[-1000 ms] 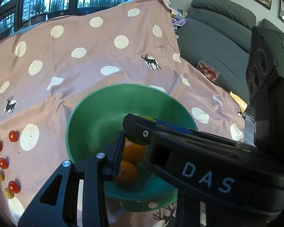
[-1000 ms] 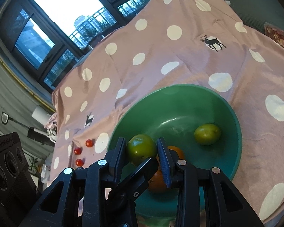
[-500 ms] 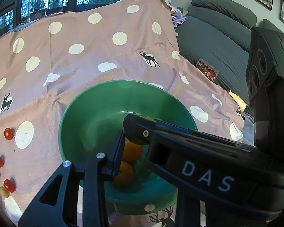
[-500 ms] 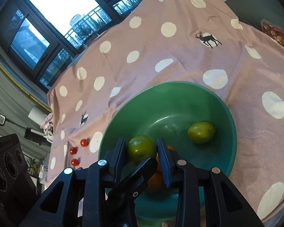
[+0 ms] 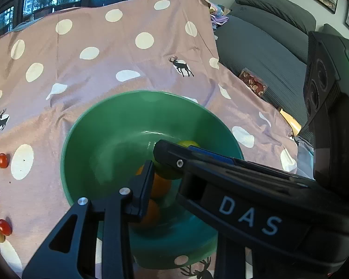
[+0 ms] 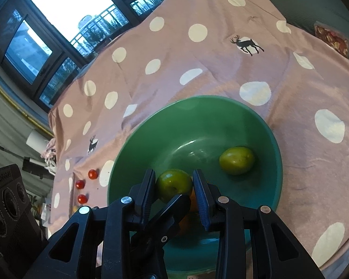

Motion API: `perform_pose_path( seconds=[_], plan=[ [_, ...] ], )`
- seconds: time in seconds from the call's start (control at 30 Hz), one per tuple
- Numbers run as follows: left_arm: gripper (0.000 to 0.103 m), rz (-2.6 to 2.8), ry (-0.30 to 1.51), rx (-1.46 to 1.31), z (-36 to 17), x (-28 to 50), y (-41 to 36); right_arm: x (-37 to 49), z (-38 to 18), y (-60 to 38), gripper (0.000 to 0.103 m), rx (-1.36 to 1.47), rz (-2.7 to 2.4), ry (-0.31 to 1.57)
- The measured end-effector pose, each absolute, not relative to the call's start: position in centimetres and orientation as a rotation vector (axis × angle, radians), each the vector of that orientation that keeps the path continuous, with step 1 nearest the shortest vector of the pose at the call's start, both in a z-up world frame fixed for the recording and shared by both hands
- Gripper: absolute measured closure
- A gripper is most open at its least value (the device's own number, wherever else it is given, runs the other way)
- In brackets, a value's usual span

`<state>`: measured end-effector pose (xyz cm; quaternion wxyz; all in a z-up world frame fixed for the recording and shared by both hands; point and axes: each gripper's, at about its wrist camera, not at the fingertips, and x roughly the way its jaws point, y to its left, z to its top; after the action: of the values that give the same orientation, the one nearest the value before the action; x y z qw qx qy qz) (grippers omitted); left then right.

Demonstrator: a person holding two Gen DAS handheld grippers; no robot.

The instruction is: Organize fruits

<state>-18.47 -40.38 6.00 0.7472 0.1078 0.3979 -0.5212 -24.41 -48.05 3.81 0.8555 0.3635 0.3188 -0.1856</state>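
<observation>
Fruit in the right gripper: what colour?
Green. The fruit between the right gripper fingers shows best in the right wrist view.

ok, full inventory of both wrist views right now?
bowl: 1, green, on the cloth, centre
green fruit: 1 loose in the bowl, right side
held fruit: 1, green, between the right jaws over the bowl
oranges: 2, orange, bowl bottom, partly hidden
cherry tomatoes: several red, a few yellow, on the cloth left of the bowl
cloth: 1, pink, white dots and deer
sofa: 1, grey, behind, right
snack pack: 1, on the sofa
right gripper: black, shut on the held fruit
left gripper: black, one finger visible, state unclear
</observation>
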Motion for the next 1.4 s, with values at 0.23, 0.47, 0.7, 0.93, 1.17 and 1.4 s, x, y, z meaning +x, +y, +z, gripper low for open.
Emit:
perform_pose_path(
  seconds=[0.23, 0.47, 0.7, 0.93, 1.17, 1.4],
  plan=[
    [0.070, -1.154, 0.892, 0.228, 5.6, -18.2, -40.7, -24.5, 3.6, -48.3, 0.066, 0.768, -0.410, 0.682],
    [0.073, -1.164, 0.899, 0.233, 5.3, -18.3, -41.1, -24.6, 3.6, -48.3, 0.066, 0.746, -0.444, 0.695],
    [0.079, -1.187, 0.902, 0.236, 5.1, -18.6, -41.5, -24.8, 3.5, -48.8, 0.066, 0.744, -0.469, 0.695],
    [0.079, -1.189, 0.907, 0.237, 5.0, -18.6, -41.7, -24.7, 3.4, -49.0, 0.067, 0.742, -0.490, 0.703],
    [0.079, -1.165, 0.911, 0.222, 5.2, -18.4, -41.4, -24.8, 3.4, -48.9, 0.068, 0.741, -0.506, 0.702],
    [0.076, -1.154, 0.892, 0.150, 6.7, -17.6, -38.0, -24.9, 4.2, -48.5, 0.069, 0.724, -0.518, 0.659]
  ],
)
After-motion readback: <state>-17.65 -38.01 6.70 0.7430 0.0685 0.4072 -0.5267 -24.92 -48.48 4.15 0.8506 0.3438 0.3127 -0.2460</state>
